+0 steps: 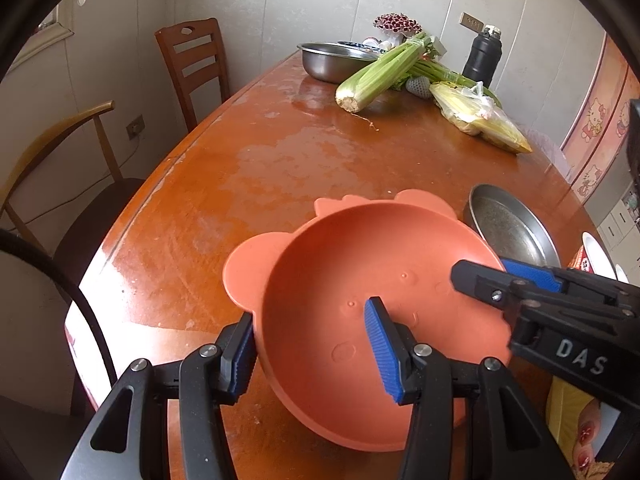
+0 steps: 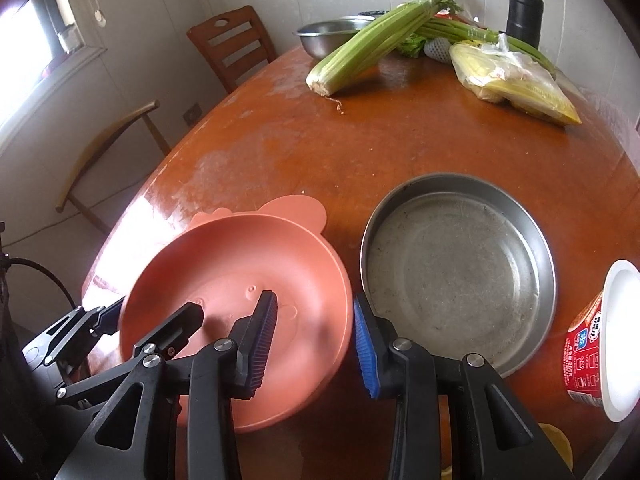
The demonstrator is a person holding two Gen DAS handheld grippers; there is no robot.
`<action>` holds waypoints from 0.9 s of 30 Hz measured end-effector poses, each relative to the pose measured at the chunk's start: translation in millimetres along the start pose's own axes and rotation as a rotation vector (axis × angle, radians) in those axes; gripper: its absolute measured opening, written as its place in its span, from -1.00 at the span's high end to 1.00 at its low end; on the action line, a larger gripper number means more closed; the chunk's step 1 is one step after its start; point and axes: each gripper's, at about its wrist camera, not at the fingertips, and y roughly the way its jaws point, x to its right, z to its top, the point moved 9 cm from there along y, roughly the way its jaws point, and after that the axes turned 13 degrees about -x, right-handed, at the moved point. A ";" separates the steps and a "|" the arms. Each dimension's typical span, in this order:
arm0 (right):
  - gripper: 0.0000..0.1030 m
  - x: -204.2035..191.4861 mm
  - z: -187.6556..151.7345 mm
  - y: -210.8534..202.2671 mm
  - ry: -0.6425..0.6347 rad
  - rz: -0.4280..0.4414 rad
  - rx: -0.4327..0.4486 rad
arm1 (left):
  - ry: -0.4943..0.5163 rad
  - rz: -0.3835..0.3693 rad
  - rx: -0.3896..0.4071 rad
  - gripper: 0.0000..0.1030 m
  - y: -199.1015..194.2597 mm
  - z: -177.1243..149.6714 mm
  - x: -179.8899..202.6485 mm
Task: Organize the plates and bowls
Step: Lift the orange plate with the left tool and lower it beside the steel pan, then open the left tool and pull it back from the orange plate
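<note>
An orange bear-shaped bowl (image 1: 344, 280) sits on the wooden table (image 1: 248, 168) near its front edge; it also shows in the right wrist view (image 2: 240, 280). My left gripper (image 1: 312, 348) is open, its jaws astride the bowl's left rim, one finger inside and one outside. My right gripper (image 2: 316, 344) is open astride the bowl's right rim; it also shows in the left wrist view (image 1: 516, 280). A shallow steel pan (image 2: 460, 272) lies just right of the bowl, seen too in the left wrist view (image 1: 512, 228).
At the far end lie a steel bowl (image 1: 332, 60), celery (image 1: 380, 72), bagged corn (image 1: 476, 116) and a black flask (image 1: 482, 56). An instant noodle cup (image 2: 604, 340) lies on its side at the right. Chairs (image 1: 192, 68) stand along the table's left side.
</note>
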 end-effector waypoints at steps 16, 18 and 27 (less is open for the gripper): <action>0.20 -3.2 -1.4 -21.0 -0.024 -0.038 0.060 | -0.018 0.045 0.055 -0.13 -25.9 -2.3 -13.2; 0.19 -2.6 -1.8 -24.4 -0.029 -0.057 0.072 | -0.019 0.049 0.060 -0.14 -29.8 -2.5 -13.1; 0.13 -3.0 -8.0 -44.1 -0.044 -0.067 0.114 | -0.018 0.057 0.089 -0.17 -49.9 -7.2 -4.2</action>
